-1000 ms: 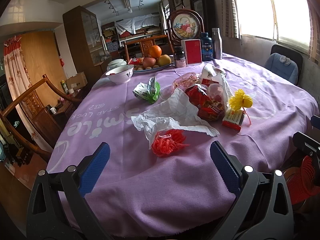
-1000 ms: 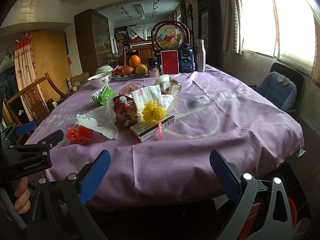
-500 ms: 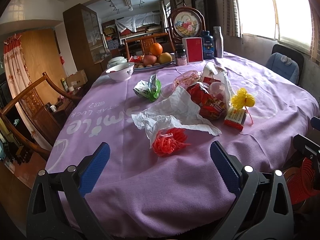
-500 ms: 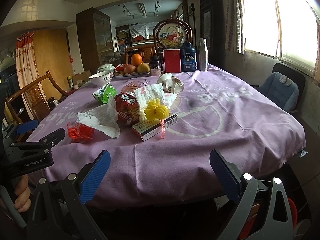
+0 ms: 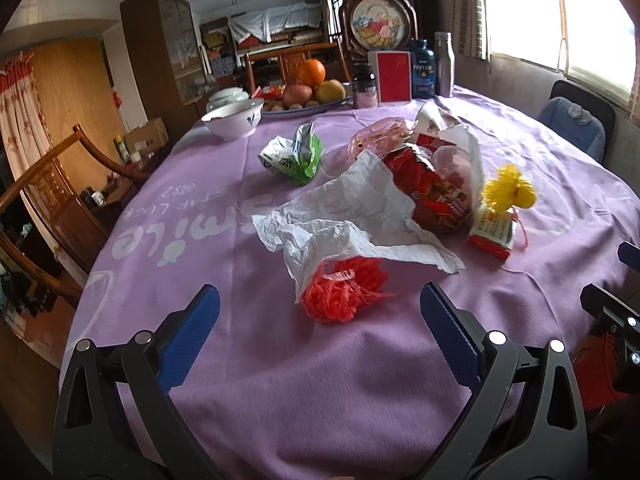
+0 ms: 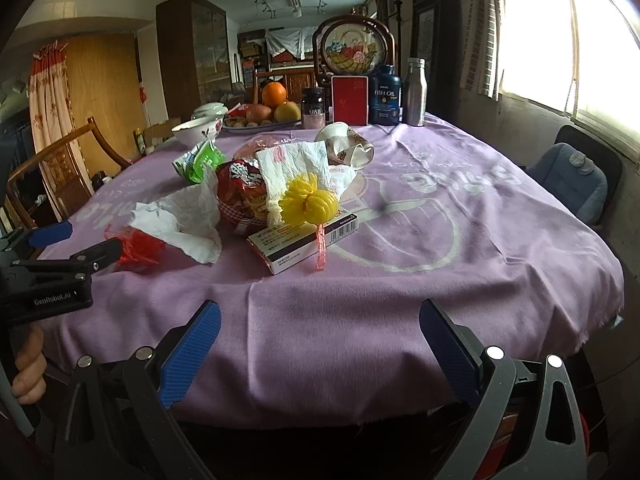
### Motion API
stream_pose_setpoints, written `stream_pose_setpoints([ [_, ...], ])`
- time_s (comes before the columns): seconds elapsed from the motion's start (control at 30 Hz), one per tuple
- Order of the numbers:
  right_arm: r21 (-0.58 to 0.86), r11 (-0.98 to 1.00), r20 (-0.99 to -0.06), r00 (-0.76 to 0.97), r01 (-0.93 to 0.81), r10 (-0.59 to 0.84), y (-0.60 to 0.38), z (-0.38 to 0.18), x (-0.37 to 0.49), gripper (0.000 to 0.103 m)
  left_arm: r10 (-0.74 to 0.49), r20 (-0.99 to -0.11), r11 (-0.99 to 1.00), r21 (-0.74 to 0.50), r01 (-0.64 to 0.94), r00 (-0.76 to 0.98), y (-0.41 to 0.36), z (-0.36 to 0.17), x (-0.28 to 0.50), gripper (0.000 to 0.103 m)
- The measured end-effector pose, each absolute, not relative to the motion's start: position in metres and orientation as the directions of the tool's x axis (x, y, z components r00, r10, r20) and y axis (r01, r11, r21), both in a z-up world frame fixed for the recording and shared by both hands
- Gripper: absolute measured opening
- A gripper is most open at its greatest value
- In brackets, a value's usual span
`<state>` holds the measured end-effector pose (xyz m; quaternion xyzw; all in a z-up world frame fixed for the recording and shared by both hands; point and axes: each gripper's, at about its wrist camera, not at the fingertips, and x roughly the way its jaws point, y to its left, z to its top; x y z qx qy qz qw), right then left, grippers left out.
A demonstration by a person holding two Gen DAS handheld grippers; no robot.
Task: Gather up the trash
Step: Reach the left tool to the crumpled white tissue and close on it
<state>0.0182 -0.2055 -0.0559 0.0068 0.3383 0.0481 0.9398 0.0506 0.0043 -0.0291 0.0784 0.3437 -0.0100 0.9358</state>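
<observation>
Trash lies on a round table with a purple cloth. A red net ball lies nearest, half under crumpled white tissue. Behind are a red snack bag, a green wrapper, a yellow net ball and a small carton. My left gripper is open and empty, just short of the red net ball. My right gripper is open and empty over the table's near edge, facing the carton and yellow net ball. The red net ball shows at left.
At the back stand a white bowl, a fruit plate, a red box, bottles and a framed picture. Wooden chairs stand at left, a blue-cushioned chair at right. A red basket sits below the table edge.
Both grippers have moved a little forward toward the table; the trash looks slightly nearer. Both stay open and empty.
</observation>
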Motion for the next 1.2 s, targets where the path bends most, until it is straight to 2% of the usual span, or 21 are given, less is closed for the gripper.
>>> stream_pose_setpoints([
  [0.3, 0.053, 0.991, -0.662, 0.739, -0.124, 0.128, -0.203, -0.066, 0.063, 0.097, 0.046, -0.665, 0.991, 0.121, 0.048, 0.745, 0.008, -0.035, 0.081, 0.096],
  [0.5, 0.082, 0.985, -0.647, 0.744, -0.150, 0.167, -0.203, -0.059, 0.088, 0.097, 0.026, -0.658, 0.990, 0.119, 0.070, 0.752, 0.006, -0.034, 0.090, 0.096],
  [0.6, 0.068, 0.984, -0.634, 0.755, -0.164, 0.170, -0.202, -0.055, 0.101, 0.097, 0.018, -0.661, 0.988, 0.129, 0.090, 0.750, 0.006, -0.035, 0.092, 0.096],
  [0.67, 0.039, 0.984, -0.657, 0.738, -0.173, 0.155, -0.197, -0.057, 0.114, 0.097, 0.014, -0.670, 0.986, 0.133, 0.101, 0.742, 0.005, -0.037, 0.095, 0.096],
  [0.8, 0.007, 0.982, -0.679, 0.720, -0.187, 0.142, -0.189, -0.061, 0.131, 0.097, -0.025, -0.718, 0.989, 0.082, 0.121, 0.695, 0.008, -0.041, 0.112, 0.096],
  [1.1, 0.057, 0.983, -0.690, 0.705, -0.174, 0.165, -0.199, -0.067, 0.146, 0.097, -0.072, -0.845, 0.989, 0.009, 0.149, 0.530, 0.004, -0.054, 0.173, 0.096],
  [1.2, 0.076, 0.981, -0.685, 0.706, -0.178, 0.181, -0.201, -0.062, 0.151, 0.097, -0.133, -0.873, 0.981, -0.048, 0.188, 0.470, -0.001, -0.058, 0.193, 0.096],
])
